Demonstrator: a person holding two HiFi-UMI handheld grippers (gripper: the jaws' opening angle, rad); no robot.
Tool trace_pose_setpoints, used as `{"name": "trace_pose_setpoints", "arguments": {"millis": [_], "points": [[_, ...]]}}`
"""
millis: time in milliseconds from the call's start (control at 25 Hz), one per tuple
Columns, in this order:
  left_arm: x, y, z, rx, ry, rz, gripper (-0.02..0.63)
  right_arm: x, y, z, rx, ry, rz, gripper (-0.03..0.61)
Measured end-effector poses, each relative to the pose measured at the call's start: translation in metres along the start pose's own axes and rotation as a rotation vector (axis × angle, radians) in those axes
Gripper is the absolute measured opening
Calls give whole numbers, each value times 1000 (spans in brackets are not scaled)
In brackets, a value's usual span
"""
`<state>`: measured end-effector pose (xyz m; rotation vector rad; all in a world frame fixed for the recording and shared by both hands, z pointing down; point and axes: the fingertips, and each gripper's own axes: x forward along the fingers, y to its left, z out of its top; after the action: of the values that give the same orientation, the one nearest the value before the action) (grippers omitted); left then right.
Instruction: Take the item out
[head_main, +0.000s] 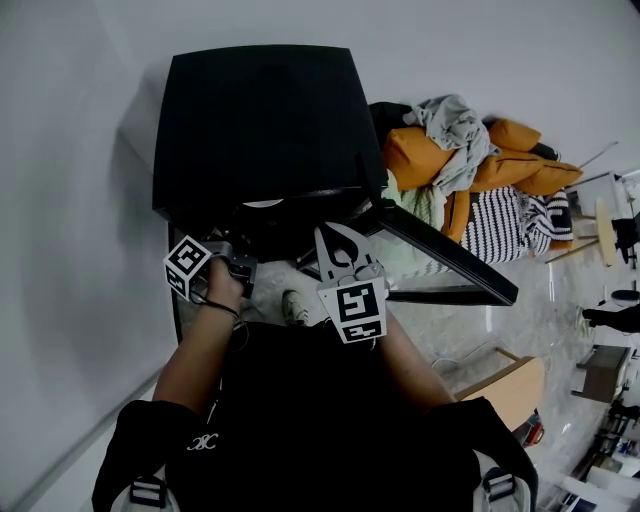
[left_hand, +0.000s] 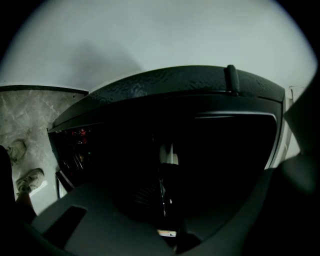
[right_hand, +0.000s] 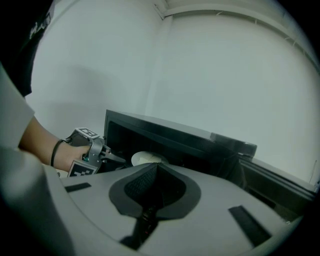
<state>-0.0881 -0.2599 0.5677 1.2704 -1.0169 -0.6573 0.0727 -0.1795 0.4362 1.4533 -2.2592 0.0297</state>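
At the front edge of the cavity of the black box-shaped oven (head_main: 255, 120), left of centre: one white round dish-like item (head_main: 262, 203), lying just inside the mouth and not yet taken out. The hinged black door (head_main: 450, 262) stood swung wide at the oven's right side, leaving the mouth free.

Left tongs (head_main: 240, 266): pushed into the cavity's left front corner, tips just beside the white item; contact could not be confirmed. Their own view was too dark to show whether the pads stood apart or together, or whether anything lay between them.

Right tongs (head_main: 337, 238): pads pressed together on nothing, held outside the cavity before the right half of the mouth.

Step in hand, as judged: securing the item with the left tongs. Done well, the pads would straddle the rim squarely and bite well past its edge, since a smooth dish probably slips from a shallow pinch. The draw would run straight toward the front edge and level, clear of the cavity roof and the door. The right tongs could steady the item once it passed the front edge, or else keep out of its path.

Contents: the cavity held the white item only, so far as the dim interior showed; its rear was unreadable. Beyond the door lay a heap of orange cushions (head_main: 430, 155) and striped black-and-white cloth (head_main: 505, 215), not concerned.
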Motion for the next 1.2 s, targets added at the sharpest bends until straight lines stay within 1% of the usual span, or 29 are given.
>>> {"name": "trace_pose_setpoints", "arguments": {"millis": [840,1040,1200], "points": [[-45,8,-21,-8,32,18,46,20,36,-9,-27,26,99,5],[-48,10,-24,-13,43,18,46,30,38,-13,-16,37,105,5],[-48,13,-26,-17,50,20,46,42,36,-29,19,72,98,5]]}}
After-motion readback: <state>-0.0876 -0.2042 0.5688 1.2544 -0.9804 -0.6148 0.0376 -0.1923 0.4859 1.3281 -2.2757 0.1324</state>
